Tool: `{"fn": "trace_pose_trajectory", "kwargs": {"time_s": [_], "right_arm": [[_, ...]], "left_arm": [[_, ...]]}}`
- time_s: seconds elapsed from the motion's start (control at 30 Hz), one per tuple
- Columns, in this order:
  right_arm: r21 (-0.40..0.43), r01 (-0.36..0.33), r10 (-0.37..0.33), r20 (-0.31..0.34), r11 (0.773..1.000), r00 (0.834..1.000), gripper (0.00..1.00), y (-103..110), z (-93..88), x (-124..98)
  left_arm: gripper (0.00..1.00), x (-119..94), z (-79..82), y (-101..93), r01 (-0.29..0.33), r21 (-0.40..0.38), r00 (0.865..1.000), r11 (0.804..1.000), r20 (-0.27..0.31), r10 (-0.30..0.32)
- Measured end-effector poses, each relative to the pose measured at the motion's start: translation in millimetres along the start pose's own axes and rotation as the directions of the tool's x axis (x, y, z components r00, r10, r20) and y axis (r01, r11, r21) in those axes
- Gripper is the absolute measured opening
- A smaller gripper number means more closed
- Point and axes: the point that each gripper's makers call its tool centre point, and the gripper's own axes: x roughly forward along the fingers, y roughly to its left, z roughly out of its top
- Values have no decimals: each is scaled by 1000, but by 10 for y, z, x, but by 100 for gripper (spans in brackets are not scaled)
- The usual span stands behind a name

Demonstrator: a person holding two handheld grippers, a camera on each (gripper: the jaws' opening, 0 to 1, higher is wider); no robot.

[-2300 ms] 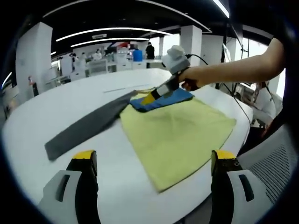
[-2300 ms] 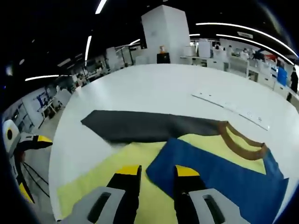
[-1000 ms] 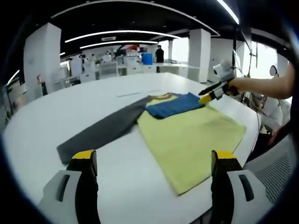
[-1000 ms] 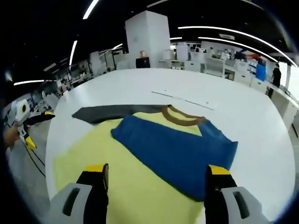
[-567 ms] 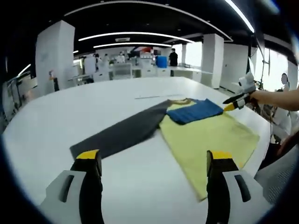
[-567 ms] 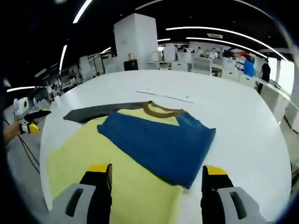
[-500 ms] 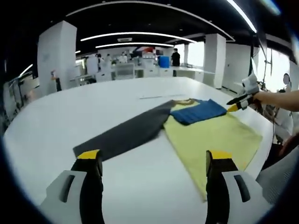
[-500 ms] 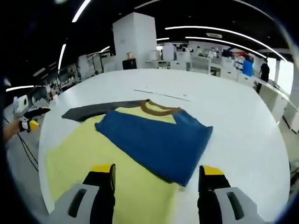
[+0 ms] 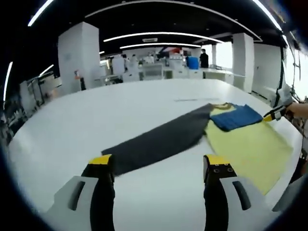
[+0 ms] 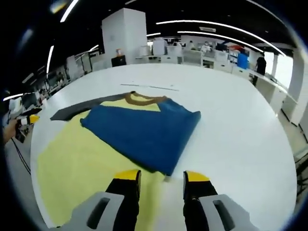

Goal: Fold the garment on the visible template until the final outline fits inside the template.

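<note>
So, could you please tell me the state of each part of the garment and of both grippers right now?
Blue sleeve: folded over the yellow body.
Grey sleeve: spread out flat on the white table.
Yellow body: lying flat.
Left gripper: open, holding nothing.
Right gripper: open, holding nothing.

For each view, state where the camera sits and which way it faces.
Left gripper view: rides the left claw, facing along the white table toward the grey sleeve; the other claw enters at right.
Right gripper view: rides the right claw, over the blue sleeve.
Shared: the yellow shirt body.
</note>
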Motion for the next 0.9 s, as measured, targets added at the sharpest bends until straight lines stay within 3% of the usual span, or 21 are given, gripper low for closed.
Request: {"fn": "trace_pose_trajectory", "kwargs": {"time_s": [0.1, 0.2, 0.33, 0.6, 0.67, 0.9], "right_arm": [[7, 9, -9, -1, 1000, 1000, 23, -8, -18, 2], [6, 24, -24, -11, 1000, 1000, 22, -34, -40, 13], [16, 27, -27, -8, 999, 1000, 19, -53, -47, 16], [44, 15, -15, 8, 999, 1000, 12, -41, -34, 32], [47, 11, -11, 15, 999, 1000, 10, -28, -21, 38], [68, 16, -17, 16, 998, 1000, 8, -25, -27, 73]], "left_arm": [[58, 50, -2, 155, -57, -2, 998, 998, -4, 57], [53, 89, -84, 244, -105, 32, 993, 994, -54, 106], [43, 156, -136, 313, -121, 3, 991, 993, -61, 121], [35, 231, -292, 477, -204, -74, 976, 976, -99, 196], [31, 232, -296, 517, -225, -54, 971, 973, -94, 219], [31, 272, -417, 540, -243, -77, 964, 967, -127, 232]]}}
